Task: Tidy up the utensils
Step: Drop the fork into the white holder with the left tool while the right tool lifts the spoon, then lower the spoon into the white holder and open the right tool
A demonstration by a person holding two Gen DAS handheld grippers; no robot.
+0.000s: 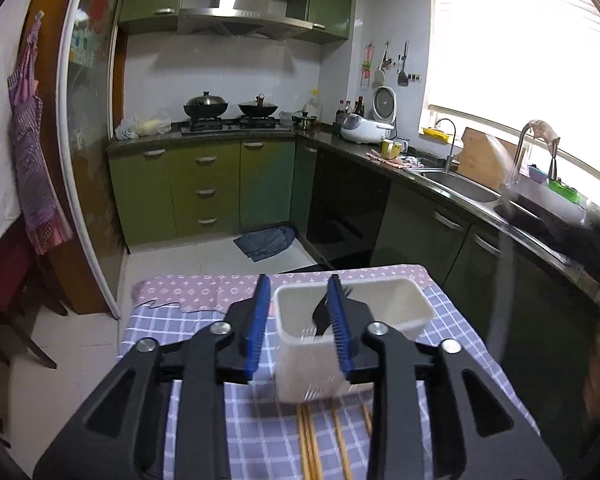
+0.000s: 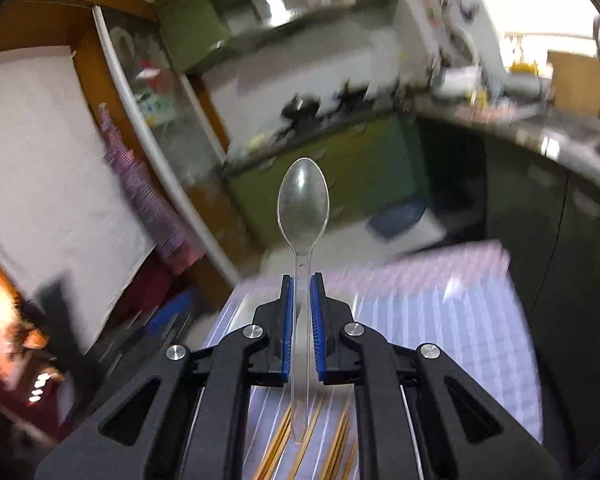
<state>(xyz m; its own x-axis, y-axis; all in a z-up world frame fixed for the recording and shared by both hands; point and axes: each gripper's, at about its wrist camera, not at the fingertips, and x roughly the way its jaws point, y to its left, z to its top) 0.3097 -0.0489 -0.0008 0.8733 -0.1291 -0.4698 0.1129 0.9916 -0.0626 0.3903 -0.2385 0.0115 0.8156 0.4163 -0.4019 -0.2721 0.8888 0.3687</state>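
In the left wrist view a cream rectangular plastic holder (image 1: 352,320) stands on the checked tablecloth (image 1: 204,320). My left gripper (image 1: 300,296) is open and empty just in front of it, its right finger over the holder's opening. Several wooden chopsticks (image 1: 312,440) lie on the cloth below the holder. In the right wrist view my right gripper (image 2: 302,280) is shut on the handle of a clear plastic spoon (image 2: 303,208), bowl pointing up and away. Chopsticks (image 2: 276,448) show under it. The right view is motion-blurred.
The small table ends just beyond the holder, with tiled floor and a blue cloth (image 1: 266,242) past it. Green cabinets and a stove (image 1: 228,122) stand at the back. A counter with a sink (image 1: 456,184) runs along the right. A chair (image 1: 8,280) is at left.
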